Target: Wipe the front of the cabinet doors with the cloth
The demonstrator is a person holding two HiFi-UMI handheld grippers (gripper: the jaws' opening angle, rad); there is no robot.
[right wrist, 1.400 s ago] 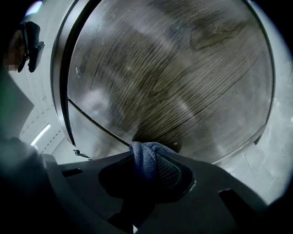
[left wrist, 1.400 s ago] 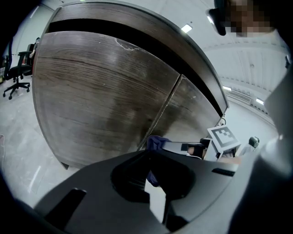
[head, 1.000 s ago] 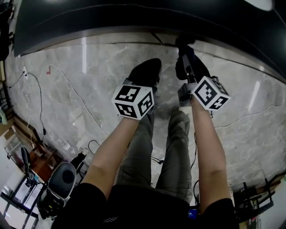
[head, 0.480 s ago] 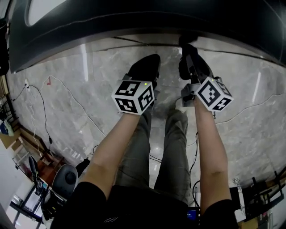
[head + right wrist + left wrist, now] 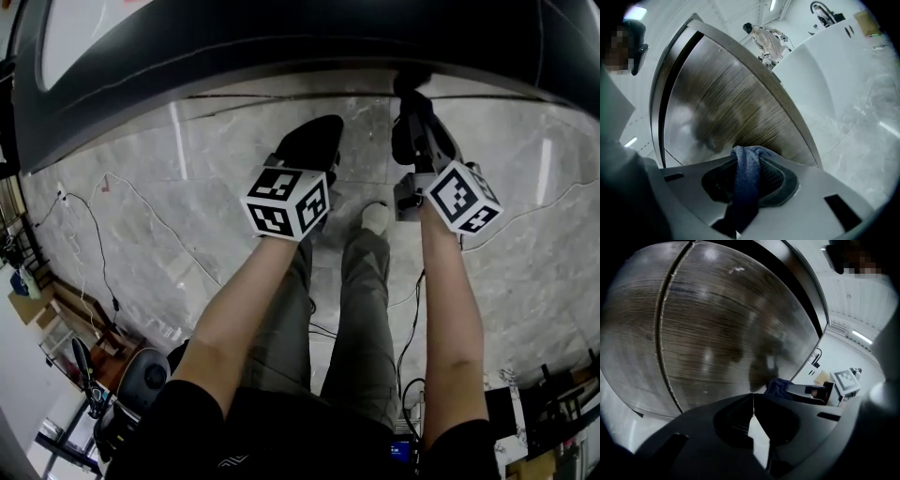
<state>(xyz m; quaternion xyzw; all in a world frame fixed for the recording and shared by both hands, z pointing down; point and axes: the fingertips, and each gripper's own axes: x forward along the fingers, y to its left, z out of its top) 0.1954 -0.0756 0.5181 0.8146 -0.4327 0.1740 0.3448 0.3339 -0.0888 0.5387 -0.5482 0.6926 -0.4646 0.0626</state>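
Observation:
The cabinet doors [image 5: 281, 42] are dark wood-grain panels curving across the top of the head view, above a marble floor. My right gripper [image 5: 414, 94] is shut on a dark blue cloth [image 5: 746, 176], whose bunched end sits close to the door front [image 5: 726, 108]; whether it touches I cannot tell. My left gripper [image 5: 319, 131] hangs a little left of it, near the door's lower edge. In the left gripper view the left gripper [image 5: 752, 401] has its jaws shut together with nothing between them. That view also shows a door seam [image 5: 663, 333] and the cloth [image 5: 779, 386].
Grey marble floor [image 5: 169, 187] runs along the cabinet base. Thin cables [image 5: 103, 253] trail over it at left and right. A black chair [image 5: 141, 380] and stands crowd the lower left. The person's legs and a pale shoe [image 5: 375, 217] are under the grippers.
Both grippers have shifted slightly right along the cabinet base, the right one still holding the cloth. The head view has tilted, showing more of the cabinet front.

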